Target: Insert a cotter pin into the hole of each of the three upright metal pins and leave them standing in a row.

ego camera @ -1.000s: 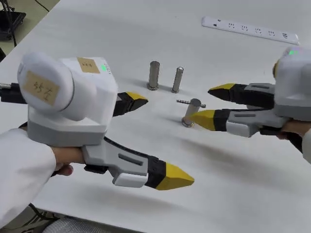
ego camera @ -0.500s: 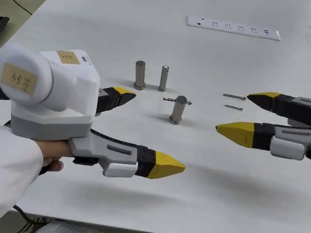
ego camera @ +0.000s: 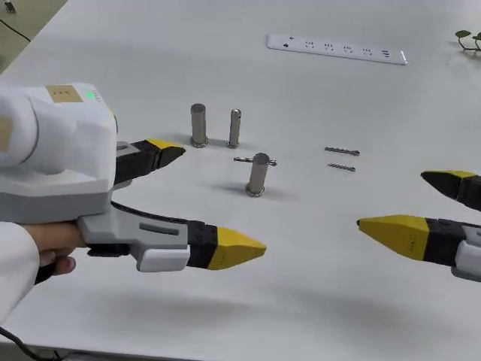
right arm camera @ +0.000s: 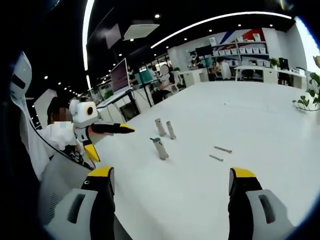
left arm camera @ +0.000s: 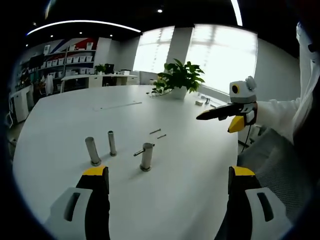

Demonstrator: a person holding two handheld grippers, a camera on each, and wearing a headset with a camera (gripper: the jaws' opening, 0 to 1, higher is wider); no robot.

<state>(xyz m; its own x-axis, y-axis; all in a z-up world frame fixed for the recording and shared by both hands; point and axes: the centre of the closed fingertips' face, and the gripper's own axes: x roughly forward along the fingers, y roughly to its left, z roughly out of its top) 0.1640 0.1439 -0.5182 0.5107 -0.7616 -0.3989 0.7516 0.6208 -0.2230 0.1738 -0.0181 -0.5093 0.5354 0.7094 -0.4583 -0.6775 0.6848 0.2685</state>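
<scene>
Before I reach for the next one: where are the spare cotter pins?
Head view: the spare cotter pins lie on the table, right of the fitted metal pin.

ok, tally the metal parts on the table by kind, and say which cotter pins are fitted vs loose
Upright metal pins: 3
Cotter pins: 3 (1 fitted, 2 loose)
Total: 6
</scene>
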